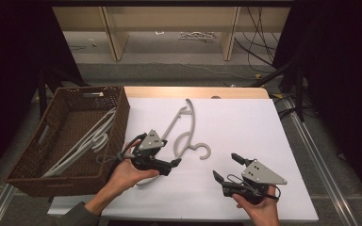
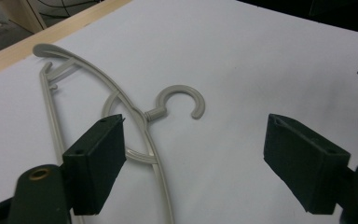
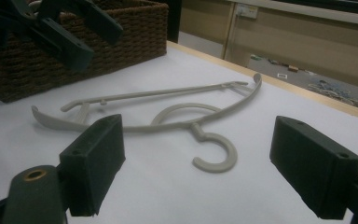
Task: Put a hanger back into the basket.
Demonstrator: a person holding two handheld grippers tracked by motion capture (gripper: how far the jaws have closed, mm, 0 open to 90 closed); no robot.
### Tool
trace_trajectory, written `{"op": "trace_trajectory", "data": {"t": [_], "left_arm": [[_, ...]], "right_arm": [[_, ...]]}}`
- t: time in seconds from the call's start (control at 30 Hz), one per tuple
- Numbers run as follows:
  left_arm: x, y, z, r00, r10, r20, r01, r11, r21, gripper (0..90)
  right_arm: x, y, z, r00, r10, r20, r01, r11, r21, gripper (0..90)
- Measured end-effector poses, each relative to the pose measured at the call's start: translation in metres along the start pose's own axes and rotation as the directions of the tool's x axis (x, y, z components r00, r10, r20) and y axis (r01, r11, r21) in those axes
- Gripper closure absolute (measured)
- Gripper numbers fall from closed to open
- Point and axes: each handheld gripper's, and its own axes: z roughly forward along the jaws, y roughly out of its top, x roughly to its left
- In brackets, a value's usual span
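A grey plastic coat hanger [image 1: 185,132] lies flat on the white table [image 1: 245,122], near the middle. Its round hook [image 1: 203,151] points toward the near side. It has a curved top bar, a thin straight bar and a loop under the hook.

The left gripper [image 1: 172,164] is at the hanger's near end, right above it. Its jaws are wide apart and hold nothing. In the left gripper view, the hanger [image 2: 121,107] runs under the left jaw, and the hook [image 2: 182,99] sits between the two jaws, farther off.

The right gripper [image 1: 226,167] is to the right and nearer, a bit apart from the hanger. Its jaws are wide apart too, with nothing in them. The right gripper view shows the hanger [image 3: 168,109] from low down, with the hook [image 3: 214,151] curling toward the camera.

A brown woven basket [image 1: 28,160] stands at the left edge of the table. The high view looks into it: more pale hangers [image 1: 82,143] lie inside, slanted. The right gripper view shows the basket's [image 3: 121,37] outside wall.
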Motion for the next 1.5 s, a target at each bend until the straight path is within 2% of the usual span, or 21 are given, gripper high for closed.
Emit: {"op": "trace_trajectory", "data": {"t": [0.07,0.1,0.13,0.2,0.27,0.3,0.37,0.43,0.57,0.6,0.63,0.83,0.93,0.97,1.03,1.07,1.27,1.33,1.5], "left_arm": [[0.000,0.000,0.008,1.0000,-0.007,-0.005,0.007,0.9999,0.011,20.6],[0.001,0.000,0.013,0.9998,0.016,-0.008,-0.015,0.9995,0.026,20.6],[0.000,0.000,0.016,0.9999,0.005,-0.014,-0.004,0.9994,0.034,20.6],[0.002,-0.001,0.025,0.9997,0.024,-0.011,-0.023,0.9981,0.057,20.6],[0.002,-0.003,0.033,0.9992,0.029,-0.026,-0.027,0.9964,0.080,20.6],[0.004,-0.003,0.039,0.9986,0.048,-0.022,-0.046,0.9952,0.087,20.7],[0.002,-0.006,0.045,0.9992,0.029,-0.026,-0.026,0.9948,0.098,20.7],[0.003,-0.007,0.050,0.9984,0.049,-0.028,-0.046,0.9925,0.113,20.9],[0.006,-0.008,0.058,0.9972,0.064,-0.037,-0.059,0.9893,0.133,21.0],[0.006,-0.008,0.060,0.9976,0.061,-0.034,-0.056,0.9899,0.130,20.9],[0.006,-0.008,0.061,0.9976,0.059,-0.036,-0.054,0.9893,0.135,20.9],[0.007,-0.007,0.076,0.9964,0.075,-0.039,-0.068,0.9840,0.165,21.3],[0.008,-0.006,0.084,0.9957,0.087,-0.032,-0.079,0.9763,0.201,22.2],[0.008,-0.006,0.088,0.9956,0.086,-0.037,-0.076,0.9729,0.219,22.4],[0.009,-0.006,0.094,0.9953,0.090,-0.036,-0.079,0.9674,0.241,22.9],[0.011,-0.006,0.096,0.9947,0.096,-0.037,-0.083,0.9642,0.252,23.7],[0.017,-0.004,0.108,0.9946,0.099,-0.032,-0.087,0.9583,0.272,27.6],[0.018,-0.005,0.111,0.9956,0.089,-0.031,-0.076,0.9564,0.282,29.0],[0.026,-0.005,0.116,0.9964,0.077,-0.036,-0.062,0.9475,0.314,34.1]], "right_arm": [[0.001,0.000,-0.001,0.9998,0.018,-0.006,-0.018,1.000,0.010,18.5],[0.000,0.000,-0.001,1.0000,-0.002,0.007,0.002,1.000,-0.003,18.5],[-0.001,0.001,-0.002,1.0000,-0.001,0.005,0.001,1.000,0.001,18.4],[-0.001,0.000,-0.002,1.0000,-0.001,0.005,0.001,1.000,-0.001,18.3],[0.000,0.001,-0.002,0.9999,0.016,-0.004,-0.016,1.000,0.005,18.2],[-0.001,0.001,-0.001,1.0000,0.000,0.001,0.000,1.000,-0.006,18.2],[-0.001,0.001,-0.002,1.0000,-0.002,0.004,0.002,1.000,0.001,18.0],[-0.001,0.001,-0.002,1.0000,0.001,0.002,-0.001,1.000,-0.005,17.9],[-0.001,0.001,-0.002,1.0000,0.003,0.005,-0.003,1.000,-0.001,17.9],[0.000,0.001,-0.002,0.9998,0.018,-0.005,-0.018,1.000,0.004,17.9],[-0.001,0.001,-0.001,1.0000,-0.001,0.001,0.001,1.000,-0.007,17.9],[-0.001,0.001,-0.001,1.0000,-0.002,0.005,0.002,1.000,-0.001,18.0],[-0.001,0.001,-0.002,1.0000,-0.002,0.006,0.002,1.000,-0.001,18.0],[-0.002,0.002,-0.003,1.0000,-0.005,0.006,0.005,1.000,0.015,18.0],[-0.001,0.000,-0.001,1.0000,-0.002,0.010,0.002,1.000,-0.007,18.0],[-0.002,0.001,-0.001,1.0000,-0.002,0.005,0.002,1.000,0.000,18.0],[-0.002,0.001,-0.001,1.0000,0.001,0.006,-0.001,1.000,-0.009,18.0],[-0.002,0.000,-0.001,1.0000,-0.001,0.005,0.001,1.000,-0.007,18.0],[-0.001,0.000,-0.001,1.0000,-0.003,0.006,0.003,1.000,-0.007,18.0]]}}
